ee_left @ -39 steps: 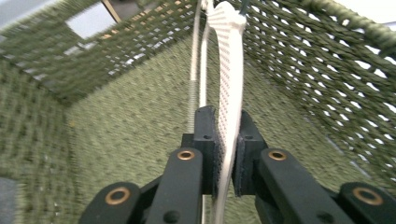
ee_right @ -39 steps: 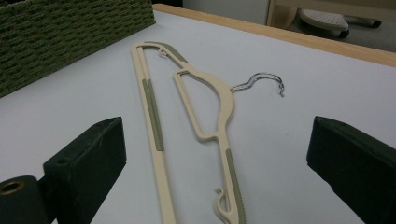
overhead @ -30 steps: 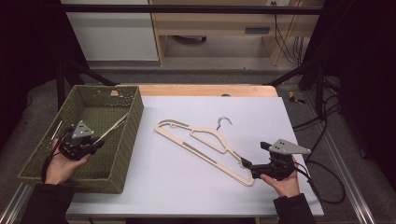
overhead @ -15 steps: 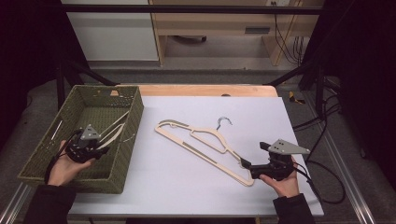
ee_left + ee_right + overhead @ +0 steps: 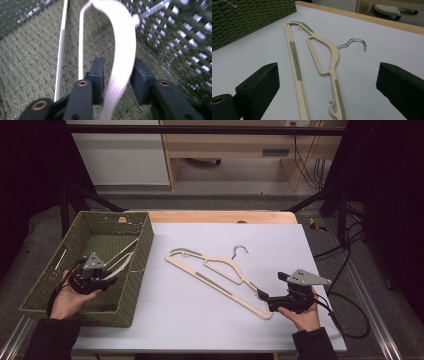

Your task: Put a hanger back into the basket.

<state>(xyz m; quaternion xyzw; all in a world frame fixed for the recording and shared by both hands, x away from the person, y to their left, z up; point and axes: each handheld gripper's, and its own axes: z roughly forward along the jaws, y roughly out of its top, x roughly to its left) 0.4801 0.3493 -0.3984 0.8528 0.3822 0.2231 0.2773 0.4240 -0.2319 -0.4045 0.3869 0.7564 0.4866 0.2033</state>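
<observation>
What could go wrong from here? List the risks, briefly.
1. The left gripper has just been opening its jaws, but the first hanger stands between them; pulling away may drag it along.
2. Its hook lies against the open-weave wall of the basket and may snag.
3. The second hanger lies flat on the table before the open right gripper, and may slide rather than be gripped.

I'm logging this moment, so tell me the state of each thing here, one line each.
Left gripper: jaws just opening, loose around the hanger arm.
Hanger in basket: lying inside, propped against the wall.
Basket: upright on the table.
Hanger on table: lying flat, untouched.
Right gripper: open, at the flat hanger's end.
</observation>
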